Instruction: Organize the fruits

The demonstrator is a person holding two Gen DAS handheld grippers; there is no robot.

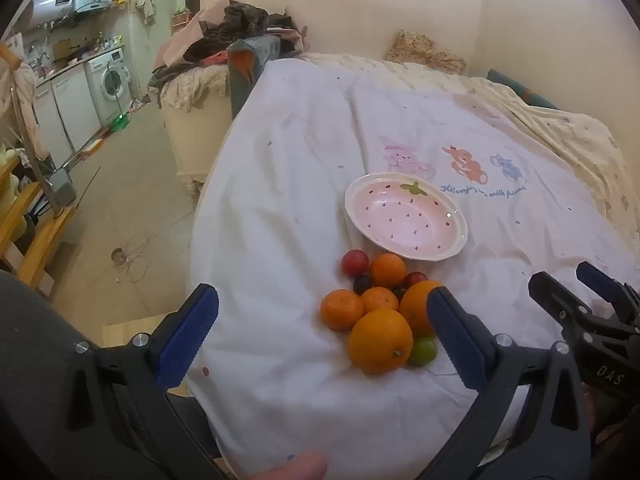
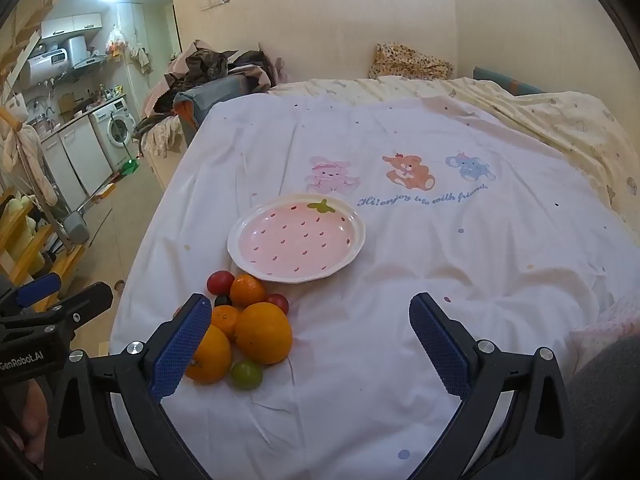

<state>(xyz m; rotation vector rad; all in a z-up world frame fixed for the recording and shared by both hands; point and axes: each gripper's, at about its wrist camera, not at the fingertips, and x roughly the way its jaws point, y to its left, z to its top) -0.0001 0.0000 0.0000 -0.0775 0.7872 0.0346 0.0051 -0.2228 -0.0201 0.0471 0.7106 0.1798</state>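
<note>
A heap of fruit lies on the white bedsheet (image 1: 280, 208): two big oranges (image 1: 380, 340) (image 2: 263, 332), several small tangerines (image 1: 387, 269), red and dark cherry tomatoes (image 1: 354, 263) and one green fruit (image 1: 422, 351) (image 2: 247, 374). Just behind the heap sits an empty pink strawberry-shaped plate (image 1: 404, 216) (image 2: 296, 238). My left gripper (image 1: 320, 312) hovers open above the near side of the heap, nothing between its fingers. My right gripper (image 2: 310, 316) is open too, to the right of the heap; its left finger (image 2: 180, 352) covers part of an orange.
The sheet carries cartoon animals and blue lettering (image 2: 420, 196). The bed's left edge drops to a tiled floor (image 1: 132, 184). A sofa piled with clothes (image 1: 224, 36) and a kitchen with a washing machine (image 1: 112, 80) lie beyond. A thumb (image 1: 292, 468) shows at the bottom.
</note>
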